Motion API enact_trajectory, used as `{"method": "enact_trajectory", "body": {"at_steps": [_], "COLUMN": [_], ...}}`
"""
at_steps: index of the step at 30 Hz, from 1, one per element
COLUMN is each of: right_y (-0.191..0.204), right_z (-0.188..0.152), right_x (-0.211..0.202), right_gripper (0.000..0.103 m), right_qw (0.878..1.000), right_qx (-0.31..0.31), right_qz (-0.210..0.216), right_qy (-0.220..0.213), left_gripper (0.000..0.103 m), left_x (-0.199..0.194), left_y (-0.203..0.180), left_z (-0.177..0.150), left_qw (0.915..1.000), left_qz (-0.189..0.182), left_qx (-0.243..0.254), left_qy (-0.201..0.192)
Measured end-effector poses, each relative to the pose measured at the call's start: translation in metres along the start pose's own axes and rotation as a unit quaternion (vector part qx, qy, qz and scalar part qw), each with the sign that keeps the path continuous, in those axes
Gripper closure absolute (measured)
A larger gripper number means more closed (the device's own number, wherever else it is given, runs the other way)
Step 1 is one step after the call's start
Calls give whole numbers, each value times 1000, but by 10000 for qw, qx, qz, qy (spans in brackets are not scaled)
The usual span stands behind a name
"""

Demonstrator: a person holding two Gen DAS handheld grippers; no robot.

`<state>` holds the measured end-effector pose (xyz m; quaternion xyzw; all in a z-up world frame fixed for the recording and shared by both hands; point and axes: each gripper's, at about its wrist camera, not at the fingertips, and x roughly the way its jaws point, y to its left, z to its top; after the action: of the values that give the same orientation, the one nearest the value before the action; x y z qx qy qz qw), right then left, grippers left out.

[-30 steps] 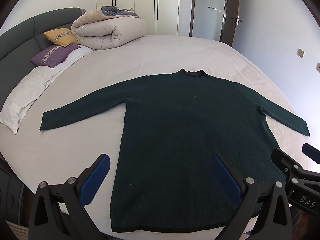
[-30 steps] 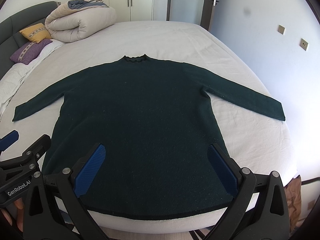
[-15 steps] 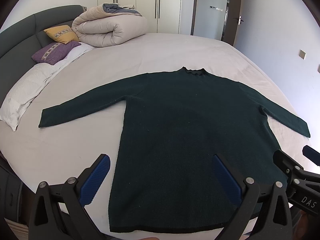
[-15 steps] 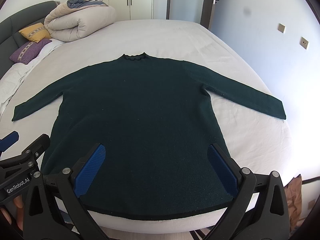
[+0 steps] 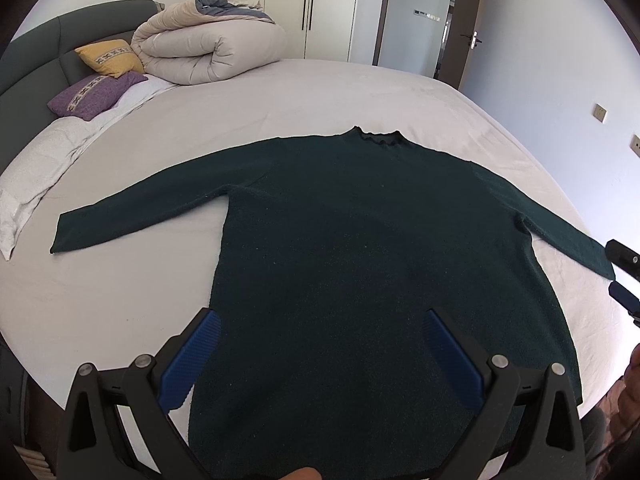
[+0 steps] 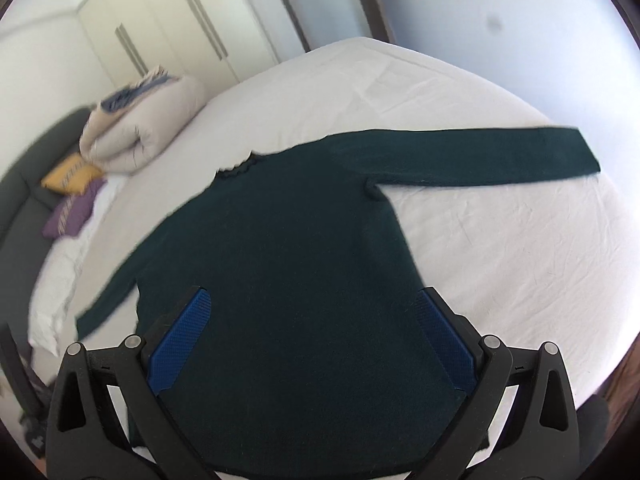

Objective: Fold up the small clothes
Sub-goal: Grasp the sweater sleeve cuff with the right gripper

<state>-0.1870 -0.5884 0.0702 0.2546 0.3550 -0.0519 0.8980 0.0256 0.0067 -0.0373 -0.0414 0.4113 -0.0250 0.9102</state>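
Bed (image 5: 360, 92): white sheet; rolled duvet (image 5: 208, 50) and 2 cushions at its head.
Sweater (image 5: 360, 260): dark green, flat on the bed, sleeves spread.
Left gripper (image 5: 318, 344): fingers wide, empty.
Right gripper (image 6: 310, 324): fingers wide, empty.

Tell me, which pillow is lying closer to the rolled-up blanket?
The yellow pillow. It sits right beside the blanket; the purple pillow lies in front of it, farther off.

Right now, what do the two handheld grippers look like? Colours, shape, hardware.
Both match. The left gripper and right gripper each have two black angular finger arms with triangular cut-outs and round silver bolts at the joints. Flat blue finger pads with a fine textured grid line the inner faces. No cables or printed markings show in these views.
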Motion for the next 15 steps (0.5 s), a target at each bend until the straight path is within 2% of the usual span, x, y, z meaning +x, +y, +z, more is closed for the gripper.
{"method": "enact_trajectory", "body": {"at_steps": [3, 8, 10, 12, 14, 15], "right_y": [-95, -246, -289, -321, -341, -346], "right_z": [35, 64, 68, 71, 75, 79], "right_x": [4, 15, 25, 36, 46, 50], "right_gripper": [0, 0, 0, 5, 20, 22], "right_qw": [9910, 9485, 9306, 9150, 9057, 9033], "right_qx": [1268, 3037, 3533, 3900, 4107, 4149], "right_qz": [325, 290, 397, 496, 512, 537], "right_qy": [-267, -853, -871, -902, -923, -944], "left_gripper": [0, 0, 0, 0, 0, 0], "left_x": [4, 31, 45, 59, 69, 73], "left_y": [2, -7, -13, -18, -16, -15], "left_z": [10, 23, 24, 25, 27, 28], "left_qw": [9995, 9965, 9962, 9945, 9920, 9913], "left_qz": [-226, -830, -830, -930, -1101, -1124], "left_qx": [-114, -34, -63, -129, -375, -483], "left_qy": [-171, 17, 250, 474, 493, 486]}}
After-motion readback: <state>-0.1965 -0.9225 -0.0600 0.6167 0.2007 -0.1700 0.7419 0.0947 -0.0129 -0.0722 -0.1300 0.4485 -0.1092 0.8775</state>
